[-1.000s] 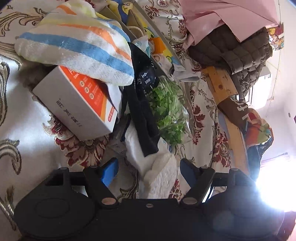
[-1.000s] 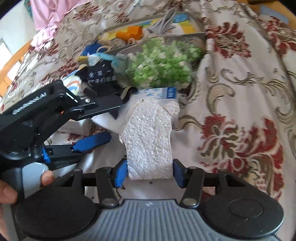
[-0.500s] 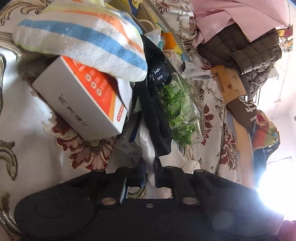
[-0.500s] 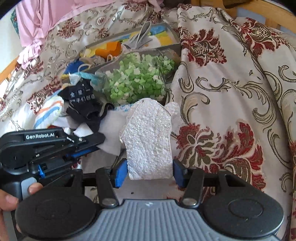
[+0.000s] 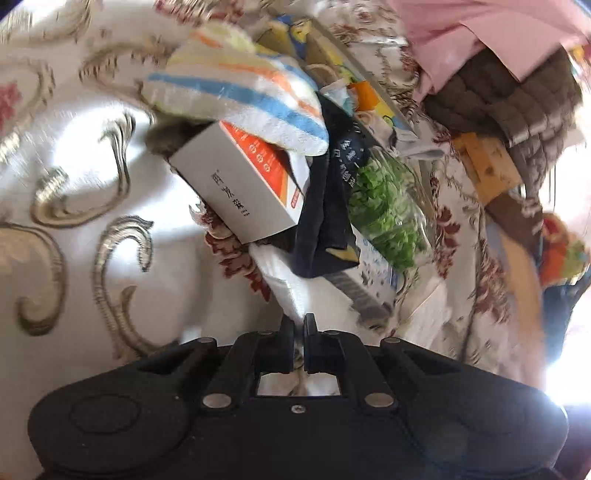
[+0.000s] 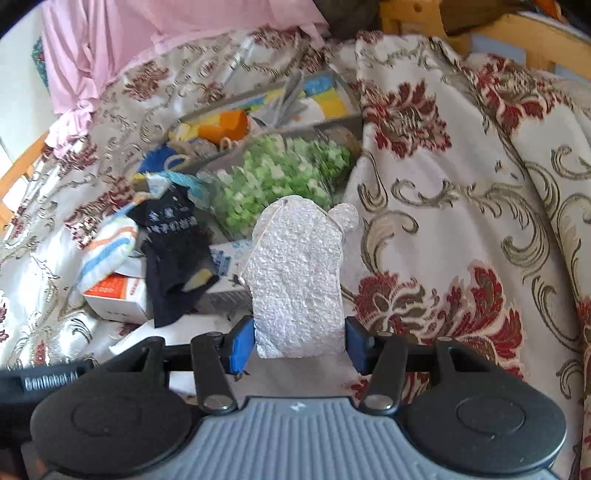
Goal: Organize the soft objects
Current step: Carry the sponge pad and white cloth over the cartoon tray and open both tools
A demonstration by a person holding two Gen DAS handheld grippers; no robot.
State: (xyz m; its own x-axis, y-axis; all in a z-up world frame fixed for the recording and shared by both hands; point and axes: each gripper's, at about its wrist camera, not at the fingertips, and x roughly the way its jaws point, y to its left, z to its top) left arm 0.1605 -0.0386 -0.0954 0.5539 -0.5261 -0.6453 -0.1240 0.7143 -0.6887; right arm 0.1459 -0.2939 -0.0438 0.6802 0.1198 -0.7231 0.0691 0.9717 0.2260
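Note:
My left gripper (image 5: 299, 326) is shut on the near end of a white cloth (image 5: 284, 280), which runs up under a black sock (image 5: 325, 221) in the pile. My right gripper (image 6: 299, 343) is shut on a white textured pad (image 6: 299, 277), held upright between its blue pads (image 6: 242, 343) above the bedspread. A striped towel (image 5: 236, 96) lies over a white-and-orange box (image 5: 243, 184). In the right wrist view the black sock (image 6: 173, 258) drapes over the box (image 6: 118, 299), and the white cloth (image 6: 177, 332) shows below it.
A clear bag of green bits (image 5: 384, 206) and a blue-and-white packet (image 5: 369, 284) lie beside the sock. A shallow tray of colourful items (image 6: 258, 110) sits behind. Pink fabric (image 6: 147, 44) and a wooden frame (image 6: 517, 33) border the patterned bedspread (image 6: 480, 184).
The left gripper's jaws closed on the white cloth and drew back from the pile, pulling the cloth out. The right gripper kept its hold on the white pad and barely moved.

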